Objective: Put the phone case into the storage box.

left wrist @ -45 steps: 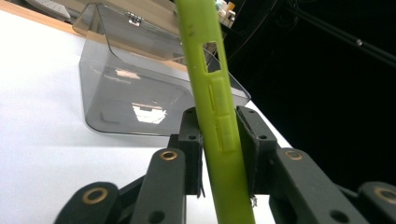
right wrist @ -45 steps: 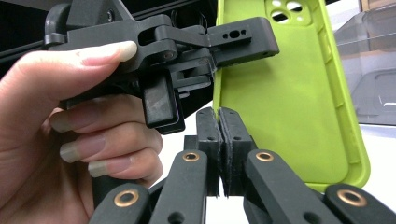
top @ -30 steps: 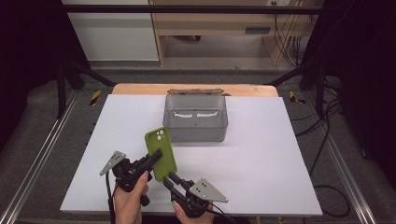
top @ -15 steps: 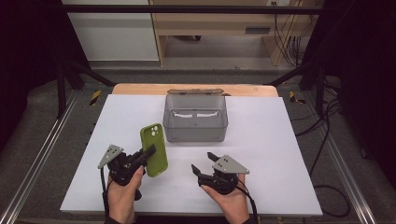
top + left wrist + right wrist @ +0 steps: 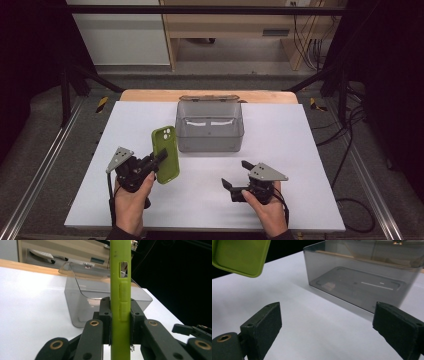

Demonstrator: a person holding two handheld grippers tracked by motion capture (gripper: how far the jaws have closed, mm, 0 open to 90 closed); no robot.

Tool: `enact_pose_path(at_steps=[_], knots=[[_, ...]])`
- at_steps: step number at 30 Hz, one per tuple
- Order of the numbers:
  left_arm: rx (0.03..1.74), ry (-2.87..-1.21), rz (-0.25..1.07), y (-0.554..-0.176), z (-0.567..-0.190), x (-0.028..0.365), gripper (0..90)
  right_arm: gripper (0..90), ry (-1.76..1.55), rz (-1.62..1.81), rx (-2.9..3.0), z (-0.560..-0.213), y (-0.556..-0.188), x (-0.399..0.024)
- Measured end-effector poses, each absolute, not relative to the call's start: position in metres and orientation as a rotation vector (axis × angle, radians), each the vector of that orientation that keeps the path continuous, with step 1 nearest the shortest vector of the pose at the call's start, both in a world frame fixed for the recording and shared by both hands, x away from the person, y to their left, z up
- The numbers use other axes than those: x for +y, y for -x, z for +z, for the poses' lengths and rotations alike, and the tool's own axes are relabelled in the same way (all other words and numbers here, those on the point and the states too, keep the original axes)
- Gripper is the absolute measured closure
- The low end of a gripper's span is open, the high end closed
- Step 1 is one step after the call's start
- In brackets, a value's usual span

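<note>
I count one green phone case (image 5: 166, 154), one smoky clear plastic bin (image 5: 210, 126) and two grippers on the white table (image 5: 310, 150). My left gripper (image 5: 159, 159) pinches the phone case by its edges and holds it upright above the table, just left of the bin's front corner; in the left gripper view the pads (image 5: 106, 315) press on both faces of the case (image 5: 121, 302). My right gripper (image 5: 235, 176) has just been opening and now stands spread wide with nothing between its pads (image 5: 268, 320), low over the table in front of the bin (image 5: 367, 282).
</note>
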State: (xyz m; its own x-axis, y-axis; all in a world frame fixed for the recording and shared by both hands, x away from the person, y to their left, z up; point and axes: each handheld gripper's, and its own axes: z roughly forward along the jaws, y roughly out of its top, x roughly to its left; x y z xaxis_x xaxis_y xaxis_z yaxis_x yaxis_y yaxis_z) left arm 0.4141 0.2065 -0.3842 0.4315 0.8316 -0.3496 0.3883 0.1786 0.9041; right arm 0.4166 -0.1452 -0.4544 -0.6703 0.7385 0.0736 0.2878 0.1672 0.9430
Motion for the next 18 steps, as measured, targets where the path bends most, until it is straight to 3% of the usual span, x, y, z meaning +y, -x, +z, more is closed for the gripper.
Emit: enact_pose_path(at_steps=[18], knots=[[1.154, -1.46, 0.455, -0.431, -0.377, 0.212, 77.2, 3.9, -0.989, 1.527, 1.888, -0.462, -0.414, -0.167]])
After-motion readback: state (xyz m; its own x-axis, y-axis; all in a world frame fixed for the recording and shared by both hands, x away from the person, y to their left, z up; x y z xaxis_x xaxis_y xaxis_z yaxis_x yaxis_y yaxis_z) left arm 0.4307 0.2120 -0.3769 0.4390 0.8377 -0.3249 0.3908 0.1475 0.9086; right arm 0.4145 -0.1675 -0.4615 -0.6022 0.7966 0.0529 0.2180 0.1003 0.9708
